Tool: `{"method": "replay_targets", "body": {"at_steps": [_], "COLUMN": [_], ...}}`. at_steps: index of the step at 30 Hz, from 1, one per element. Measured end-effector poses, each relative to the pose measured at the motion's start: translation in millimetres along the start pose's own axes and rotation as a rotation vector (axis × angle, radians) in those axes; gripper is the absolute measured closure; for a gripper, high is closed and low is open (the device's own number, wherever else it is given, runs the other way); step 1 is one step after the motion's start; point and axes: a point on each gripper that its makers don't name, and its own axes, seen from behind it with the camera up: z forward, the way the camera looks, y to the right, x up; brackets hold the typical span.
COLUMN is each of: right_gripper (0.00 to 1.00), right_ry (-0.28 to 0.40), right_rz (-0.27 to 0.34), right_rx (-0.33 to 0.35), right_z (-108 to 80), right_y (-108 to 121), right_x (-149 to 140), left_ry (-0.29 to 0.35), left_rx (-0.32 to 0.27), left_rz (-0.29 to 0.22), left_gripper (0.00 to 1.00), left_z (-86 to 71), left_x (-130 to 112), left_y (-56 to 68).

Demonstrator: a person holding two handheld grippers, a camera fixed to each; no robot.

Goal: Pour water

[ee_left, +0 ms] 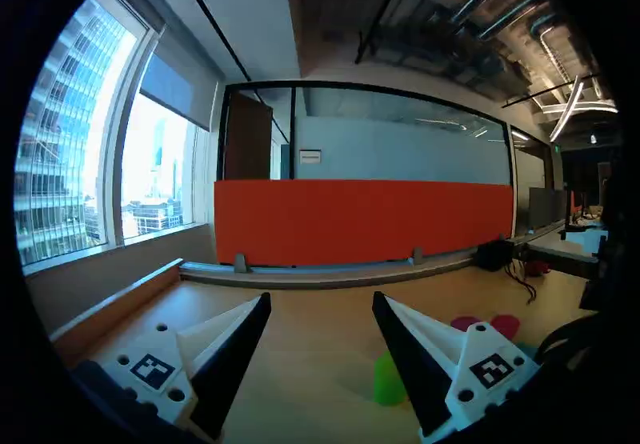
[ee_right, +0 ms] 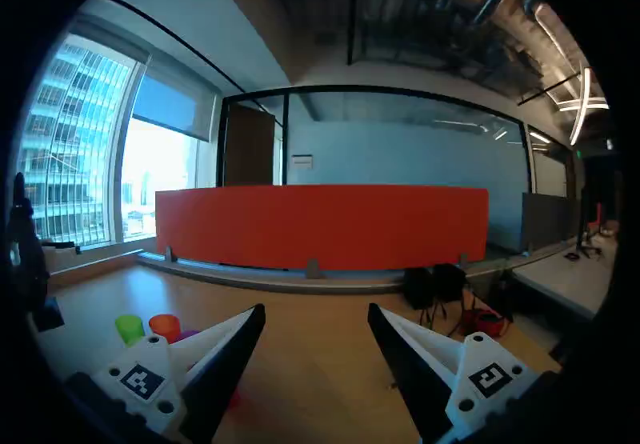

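The big window (ee_left: 72,164) lets in lots of light. A long orange board (ee_right: 320,224) stands like a little wall across the far end of the table (ee_right: 320,364). The table is wide and made of light wood. I think the pouring will happen there.

The left tongs (ee_left: 321,295) are held up over the table with both fingers spread wide apart, and nothing is between them. The right tongs (ee_right: 316,308) are the same, wide open and holding nothing. I think they are held open and level like this so they are ready to grab a cup.

In the left gripper view a green cup (ee_left: 390,380) stands low down on the table. It is just beside the finger on the right of that view, not between the tips. Two pink things (ee_left: 506,326) lie a bit farther off. In the right gripper view the green cup (ee_right: 128,328) and an orange cup (ee_right: 164,326) stand side by side, out past the finger on the left. I cannot tell if any cup has water.
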Motion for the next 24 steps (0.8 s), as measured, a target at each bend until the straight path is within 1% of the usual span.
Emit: {"method": "replay_targets", "body": {"at_steps": [3,5,11,15,20,24], "right_gripper": [0.01,0.01,0.01,0.01,0.01,0.01], "right_ry": [-0.002,-0.005,0.0,0.012,0.019,0.016], "right_rz": [0.002,0.004,0.002,0.001,-0.008,-0.019], "right_rx": [0.007,0.012,0.038,0.055,0.088,0.155], "right_z": [-2.4,-3.5,-6.6,-8.3,-7.7,-8.9], "right_y": [-3.7,-4.2,-8.8,-12.0,-19.3,-33.8], "right_x": [12.8,23.7,62.1,86.1,93.6,92.7], "left_ry": [0.003,0.007,0.02,0.013,0.009,-0.007], "left_rx": [-0.01,-0.019,-0.04,-0.059,-0.117,-0.19], "left_rz": [0.005,0.002,0.0,0.008,-0.003,-0.005], "left_gripper": [0.06,0.06,0.06,0.06,0.06,0.06], "left_z": [8.1,10.6,14.0,16.7,18.5,18.7], "left_x": [19.0,31.9,70.1,86.2,96.6,97.8], "left_y": [0.9,1.8,1.3,3.1,14.4,28.4]}}
